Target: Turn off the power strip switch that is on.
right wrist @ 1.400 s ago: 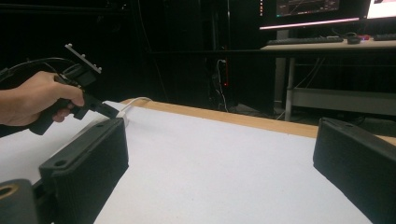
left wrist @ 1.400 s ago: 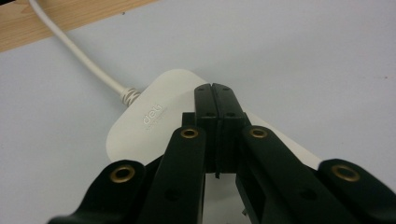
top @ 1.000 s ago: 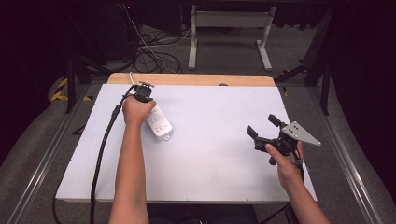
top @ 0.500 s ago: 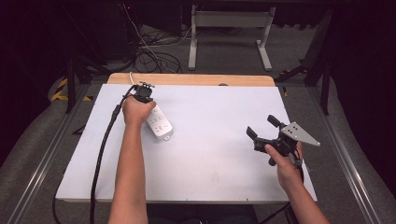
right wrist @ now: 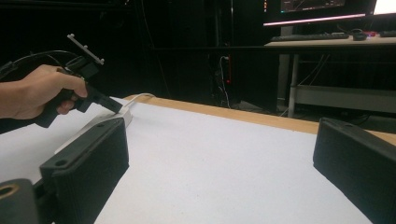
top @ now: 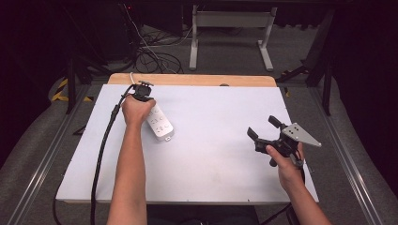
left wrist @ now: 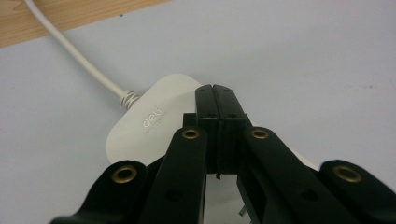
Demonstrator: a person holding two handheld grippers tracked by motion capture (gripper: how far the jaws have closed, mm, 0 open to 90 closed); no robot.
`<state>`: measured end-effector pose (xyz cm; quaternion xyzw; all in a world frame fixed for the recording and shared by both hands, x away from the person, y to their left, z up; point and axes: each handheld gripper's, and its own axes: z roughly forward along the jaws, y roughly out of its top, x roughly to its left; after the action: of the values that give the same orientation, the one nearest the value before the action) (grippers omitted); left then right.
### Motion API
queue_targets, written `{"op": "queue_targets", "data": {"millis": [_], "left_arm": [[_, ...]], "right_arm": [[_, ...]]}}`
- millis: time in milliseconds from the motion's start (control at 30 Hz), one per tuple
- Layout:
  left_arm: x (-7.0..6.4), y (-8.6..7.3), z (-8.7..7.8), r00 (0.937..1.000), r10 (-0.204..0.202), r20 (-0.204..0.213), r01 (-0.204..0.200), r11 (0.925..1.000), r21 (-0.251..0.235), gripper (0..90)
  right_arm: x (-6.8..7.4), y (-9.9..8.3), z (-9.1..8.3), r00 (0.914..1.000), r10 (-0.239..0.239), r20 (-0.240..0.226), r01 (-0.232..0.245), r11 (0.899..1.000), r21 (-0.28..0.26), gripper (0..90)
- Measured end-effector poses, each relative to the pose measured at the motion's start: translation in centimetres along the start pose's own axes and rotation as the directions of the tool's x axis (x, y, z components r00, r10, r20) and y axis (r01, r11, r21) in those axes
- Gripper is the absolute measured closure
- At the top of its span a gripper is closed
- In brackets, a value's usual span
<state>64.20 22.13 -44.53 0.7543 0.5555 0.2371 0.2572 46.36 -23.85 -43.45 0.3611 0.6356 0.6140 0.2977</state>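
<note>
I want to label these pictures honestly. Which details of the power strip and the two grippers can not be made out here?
- Power strip: in the high view, its cable end is covered by the left hand.
- Left gripper: in its own view the shut jaws hide the sockets; contact with the strip is unclear.
- Strip's small print under the logo: too small to read.
- Right gripper: jaws cut off by the lower edge.

My high view looks forward and down over the whole table [top: 211, 140] from above. My left gripper view sits very close, facing down onto the white power strip [left wrist: 154, 121]. My right gripper view looks low across the table, sharing that strip and the left hand-held gripper [right wrist: 109, 103] farther off.
</note>
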Motion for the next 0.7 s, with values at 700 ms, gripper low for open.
{"op": "queue_targets", "data": {"millis": [700], "left_arm": [[3.0,-0.3,-6.5,0.9961,0.011,-0.088,-0.028,0.9806,-0.194,90.0]], "right_arm": [[0.1,-0.1,0.0,1.0,0.005,0.003,-0.005,1.0,0.006,3.8]]}}
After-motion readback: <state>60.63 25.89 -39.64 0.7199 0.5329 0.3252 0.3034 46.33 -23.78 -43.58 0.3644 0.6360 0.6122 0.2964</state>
